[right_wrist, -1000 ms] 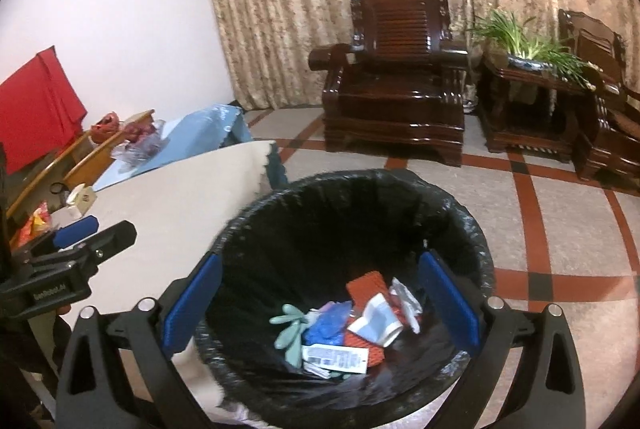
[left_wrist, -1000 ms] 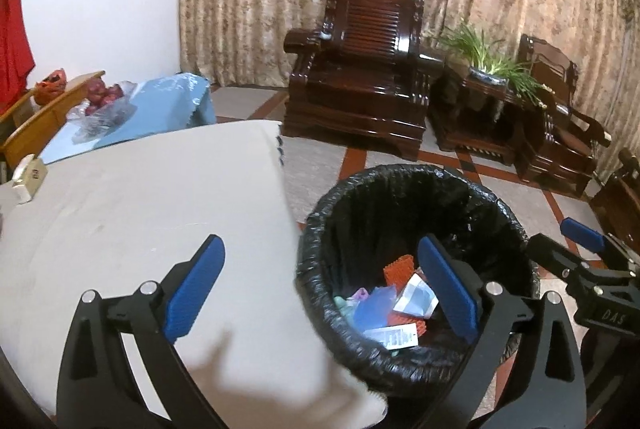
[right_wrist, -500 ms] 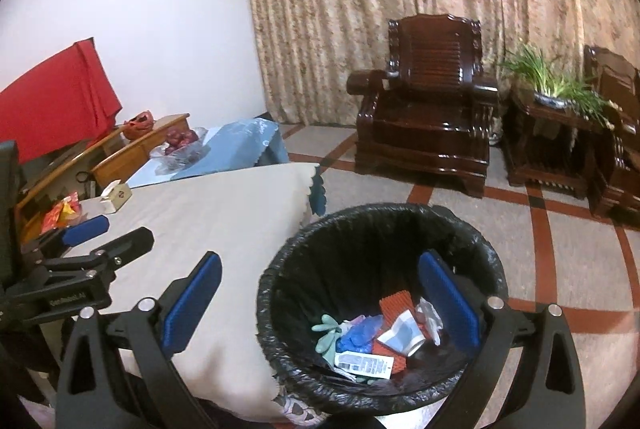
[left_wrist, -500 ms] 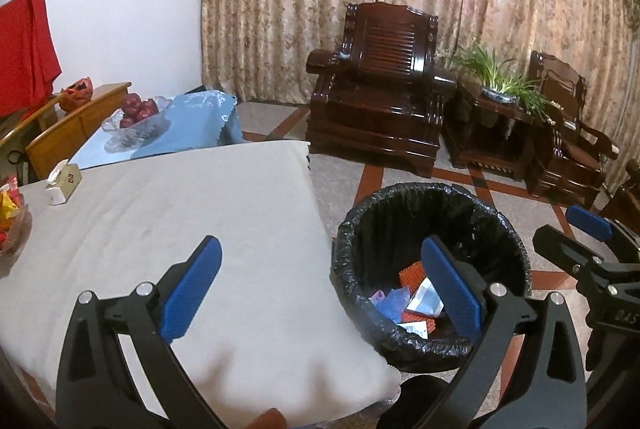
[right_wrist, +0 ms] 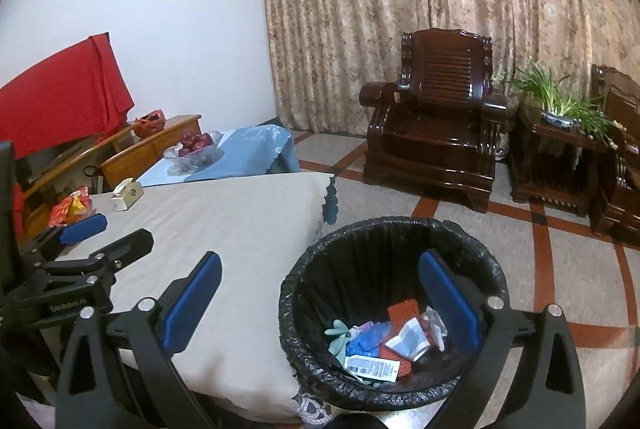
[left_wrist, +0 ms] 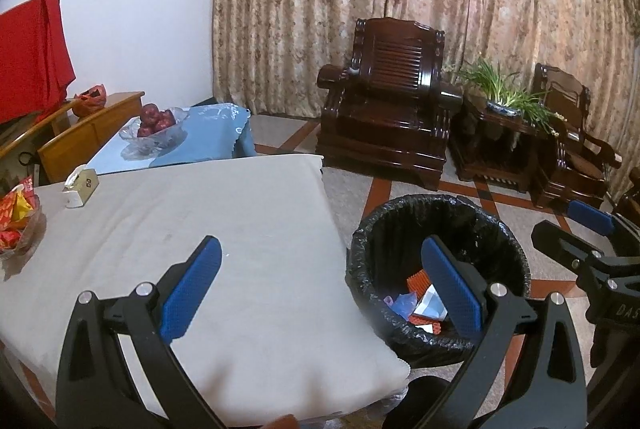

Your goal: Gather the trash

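Now both grippers, left [left_wrist: 320, 289] and right [right_wrist: 320, 293], hang released and empty beside the filled bin [right_wrist: 394, 313]; the collecting looks finished.

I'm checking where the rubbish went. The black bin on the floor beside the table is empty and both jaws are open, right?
Not quite. The black bin is not empty: the right wrist view shows wrappers lying at its bottom. It does stand on the floor beside the table, and both jaws are open.

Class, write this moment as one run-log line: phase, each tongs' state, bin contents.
phase: trash in bin | left tongs: open, empty | right tongs: open, empty | black-lined bin: wrappers, beside table
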A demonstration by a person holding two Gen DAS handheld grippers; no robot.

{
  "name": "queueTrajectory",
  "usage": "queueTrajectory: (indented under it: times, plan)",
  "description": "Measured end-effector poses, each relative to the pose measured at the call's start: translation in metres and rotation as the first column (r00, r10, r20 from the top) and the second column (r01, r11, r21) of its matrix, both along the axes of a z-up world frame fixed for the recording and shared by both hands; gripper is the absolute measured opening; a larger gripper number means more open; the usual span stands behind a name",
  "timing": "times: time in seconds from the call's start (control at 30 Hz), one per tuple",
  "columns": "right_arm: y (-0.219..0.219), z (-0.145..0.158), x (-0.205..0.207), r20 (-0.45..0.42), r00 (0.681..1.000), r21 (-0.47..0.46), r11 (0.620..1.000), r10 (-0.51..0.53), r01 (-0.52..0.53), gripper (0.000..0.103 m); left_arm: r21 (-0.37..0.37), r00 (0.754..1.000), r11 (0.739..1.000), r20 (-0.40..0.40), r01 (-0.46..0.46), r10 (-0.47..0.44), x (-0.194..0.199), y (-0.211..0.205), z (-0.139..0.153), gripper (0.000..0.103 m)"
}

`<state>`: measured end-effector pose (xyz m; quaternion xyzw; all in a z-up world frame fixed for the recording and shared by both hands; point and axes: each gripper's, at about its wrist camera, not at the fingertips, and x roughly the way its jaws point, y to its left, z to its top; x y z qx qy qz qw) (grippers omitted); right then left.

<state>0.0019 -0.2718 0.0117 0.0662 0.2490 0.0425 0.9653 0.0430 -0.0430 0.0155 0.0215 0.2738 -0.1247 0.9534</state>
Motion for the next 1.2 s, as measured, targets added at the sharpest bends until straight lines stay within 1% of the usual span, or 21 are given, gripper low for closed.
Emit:
queueTrajectory:
  times: [1.2]
  plan:
    - [0.0055,-0.0022,0.0015,0.013,1.0,-0.005,1.0,0.003,-0.003,0.097,-0.002,1.0,1.0,0.009,0.002,-0.002,-0.0055,0.0046,0.0014,0.097]
